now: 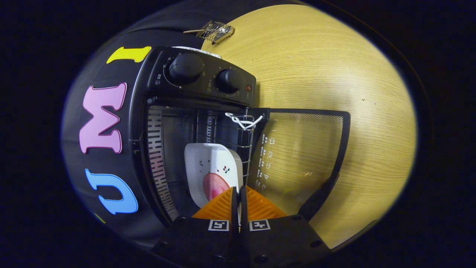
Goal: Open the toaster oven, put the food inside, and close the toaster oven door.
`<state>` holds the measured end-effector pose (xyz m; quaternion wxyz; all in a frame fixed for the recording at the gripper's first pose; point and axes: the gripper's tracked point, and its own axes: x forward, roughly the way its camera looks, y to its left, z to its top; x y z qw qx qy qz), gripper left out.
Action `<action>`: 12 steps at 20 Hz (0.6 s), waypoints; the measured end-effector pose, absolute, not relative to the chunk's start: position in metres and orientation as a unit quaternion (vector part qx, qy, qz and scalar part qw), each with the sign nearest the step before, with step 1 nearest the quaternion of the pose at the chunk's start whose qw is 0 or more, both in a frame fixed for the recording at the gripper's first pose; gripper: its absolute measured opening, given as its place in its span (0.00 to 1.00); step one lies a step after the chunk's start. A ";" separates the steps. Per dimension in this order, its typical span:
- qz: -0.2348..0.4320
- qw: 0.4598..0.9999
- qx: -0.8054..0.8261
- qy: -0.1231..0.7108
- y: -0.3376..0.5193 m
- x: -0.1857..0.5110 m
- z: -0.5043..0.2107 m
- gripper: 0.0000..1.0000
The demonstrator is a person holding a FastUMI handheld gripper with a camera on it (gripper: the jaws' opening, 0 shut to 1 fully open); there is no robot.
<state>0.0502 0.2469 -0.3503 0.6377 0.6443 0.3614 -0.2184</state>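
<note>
The black toaster oven (pixel 200 85) stands with its glass door (pixel 297 160) swung fully open over the wooden table. Inside, on the wire rack (pixel 247 156), rests a white plate (pixel 208 160) printed with small cherries, carrying a pink piece of food (pixel 214 184). My gripper (pixel 238 189) reaches into the oven's mouth. Its fingers stand almost together, pinching the plate's near rim. A white cord (pixel 242 121) is tied to the rack's front edge.
Two round knobs (pixel 186 68) sit on the oven's control panel. The door's dark handle (pixel 319 197) juts out close beside my fingers. A small metal wire holder with a stick (pixel 215 31) lies on the wooden table (pixel 334 74) beyond the oven.
</note>
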 end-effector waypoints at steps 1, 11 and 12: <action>-0.226 0.637 0.647 0.354 0.247 0.056 -0.351 0.05; -0.231 0.598 0.696 0.323 0.267 0.096 -0.351 0.10; -0.228 0.597 0.699 0.320 0.267 0.096 -0.349 0.10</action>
